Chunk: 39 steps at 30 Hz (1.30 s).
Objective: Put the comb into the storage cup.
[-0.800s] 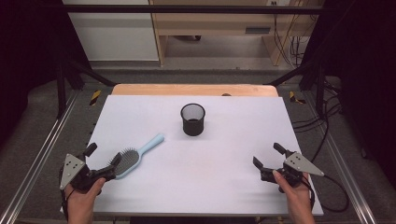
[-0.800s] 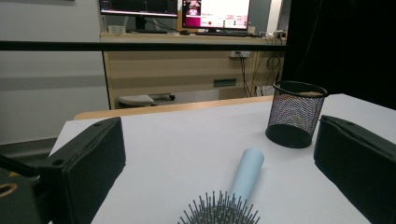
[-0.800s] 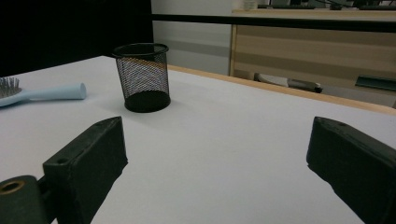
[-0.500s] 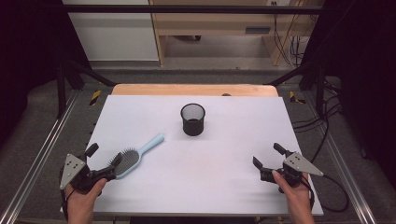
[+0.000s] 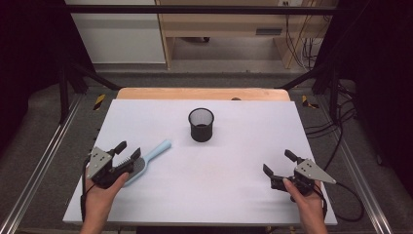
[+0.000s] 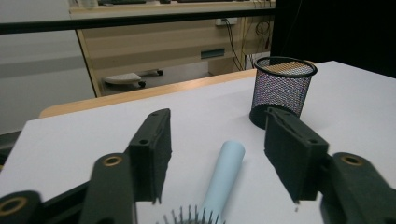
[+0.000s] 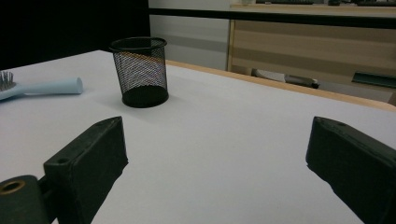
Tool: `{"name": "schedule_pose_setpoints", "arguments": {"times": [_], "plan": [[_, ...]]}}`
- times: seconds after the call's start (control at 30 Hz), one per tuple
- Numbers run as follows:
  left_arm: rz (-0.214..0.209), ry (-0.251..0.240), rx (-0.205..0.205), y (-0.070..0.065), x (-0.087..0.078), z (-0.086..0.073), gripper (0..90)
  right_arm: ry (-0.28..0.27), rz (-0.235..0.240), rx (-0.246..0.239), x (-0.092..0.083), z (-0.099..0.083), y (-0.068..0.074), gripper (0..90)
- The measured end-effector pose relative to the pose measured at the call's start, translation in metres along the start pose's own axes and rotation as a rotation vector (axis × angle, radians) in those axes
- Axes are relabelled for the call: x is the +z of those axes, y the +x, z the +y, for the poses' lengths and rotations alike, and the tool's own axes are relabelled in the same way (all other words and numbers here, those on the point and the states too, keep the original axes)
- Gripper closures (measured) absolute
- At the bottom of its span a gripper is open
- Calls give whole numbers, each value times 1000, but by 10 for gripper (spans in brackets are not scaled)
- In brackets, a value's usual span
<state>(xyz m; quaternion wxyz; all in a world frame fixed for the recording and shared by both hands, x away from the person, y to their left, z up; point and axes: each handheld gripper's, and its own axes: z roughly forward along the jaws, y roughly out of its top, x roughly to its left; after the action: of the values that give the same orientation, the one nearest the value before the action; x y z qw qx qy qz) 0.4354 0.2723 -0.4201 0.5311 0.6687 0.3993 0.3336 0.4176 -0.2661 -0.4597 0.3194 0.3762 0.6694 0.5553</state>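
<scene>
Since the earlier frames, my left gripper has advanced over the hairbrush head; the brush lies where it did. High view: brush at the white table's left front, handle toward the mesh pen cup; my right gripper rests wide and empty. Left gripper view: jaws partly open, straddling the blue handle, pads clear. Grasp likely next. Right gripper view: cup ahead, jaws wide.

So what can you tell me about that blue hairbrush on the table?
The hairbrush looks like pale blue plastic, with a round-ended handle and dark bristles facing up. It lies flat on the white table, handle pointing toward the mesh cup. The left gripper straddles its bristle head, jaws apart, not yet clamped.
</scene>
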Motion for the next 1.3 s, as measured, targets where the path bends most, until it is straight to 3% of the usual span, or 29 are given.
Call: {"name": "schedule_pose_setpoints", "arguments": {"times": [0.2, 0.37, 0.5, 0.87, 1.3], "plan": [[13, 48, 15, -5, 38, 10, 550, -6, 5, 0, -1, 1, 1, 56], [18, 77, 36, -8, 59, 13, 604, -3, 7, -5, 0, 1, 2, 57], [5, 105, 39, -9, 70, 14, 705, 0, 5, -10, 0, 1, 3, 58], [-12, 158, 61, -16, 91, 19, 881, 3, 5, -15, 0, 1, 3, 61], [6, 184, 82, -17, 102, 22, 899, 1, 9, -17, 0, 2, 3, 64]]}}
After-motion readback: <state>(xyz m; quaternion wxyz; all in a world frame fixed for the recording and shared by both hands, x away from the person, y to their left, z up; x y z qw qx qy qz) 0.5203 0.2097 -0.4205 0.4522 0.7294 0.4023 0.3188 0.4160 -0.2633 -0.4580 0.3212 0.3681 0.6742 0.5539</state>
